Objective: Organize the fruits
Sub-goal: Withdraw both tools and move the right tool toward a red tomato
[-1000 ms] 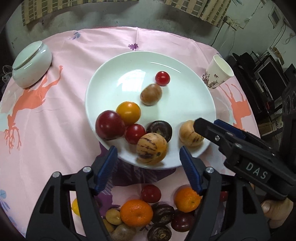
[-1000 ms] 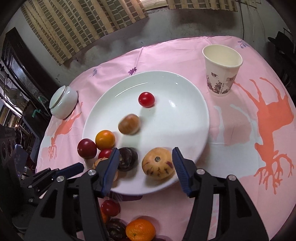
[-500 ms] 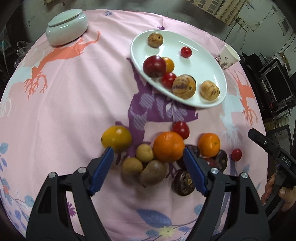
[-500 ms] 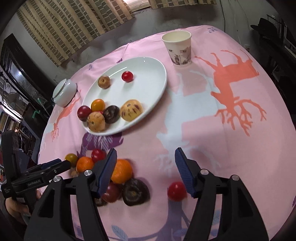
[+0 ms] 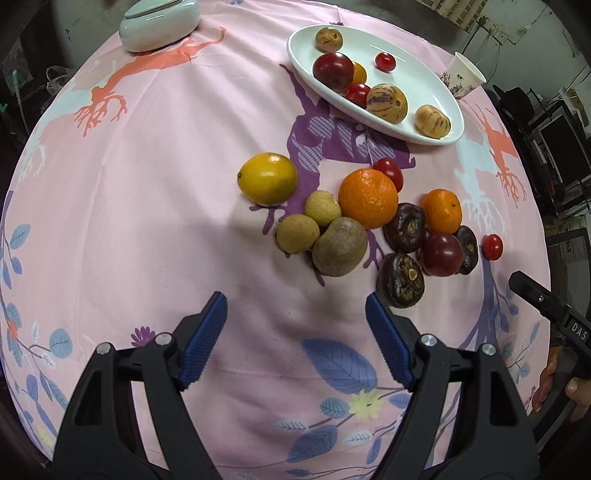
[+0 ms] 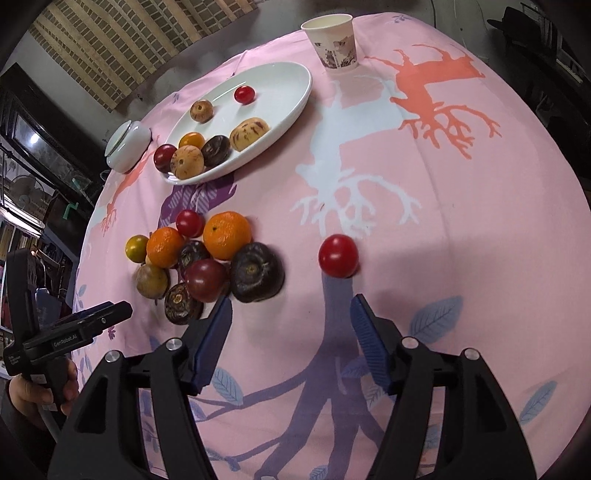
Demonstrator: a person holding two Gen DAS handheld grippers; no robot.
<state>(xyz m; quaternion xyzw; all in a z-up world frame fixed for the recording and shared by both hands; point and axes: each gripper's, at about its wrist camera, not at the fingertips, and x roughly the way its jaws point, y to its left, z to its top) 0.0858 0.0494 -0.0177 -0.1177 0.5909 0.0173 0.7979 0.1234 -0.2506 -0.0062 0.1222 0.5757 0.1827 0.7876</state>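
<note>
A white oval plate [image 5: 439,99] [image 6: 291,92] at the far side of the table holds several fruits, among them a striped melon-like fruit [image 5: 386,102] and a dark red plum [image 5: 333,71]. A pile of loose fruits lies on the pink cloth: a large orange [image 5: 368,198] [image 6: 227,235], a yellow lemon [image 5: 267,178], a brown kiwi [image 5: 340,246], dark purple fruits [image 5: 402,280] [image 6: 257,272]. A lone red tomato [image 6: 338,255] [image 5: 492,247] lies apart, just ahead of my right gripper [image 6: 290,325]. My left gripper [image 5: 295,317] is open and empty, short of the pile. My right gripper is open and empty.
A paper cup [image 6: 333,40] [image 5: 463,75] stands beyond the plate. A white lidded bowl [image 5: 159,20] [image 6: 127,146] sits at the far left. The round table falls away on all sides. The other hand-held gripper shows at each view's edge [image 5: 546,306] [image 6: 74,328].
Both grippers have pulled back from the plate toward the near side of the table. The loose fruit pile and the lone tomato are now ahead of the fingers.
</note>
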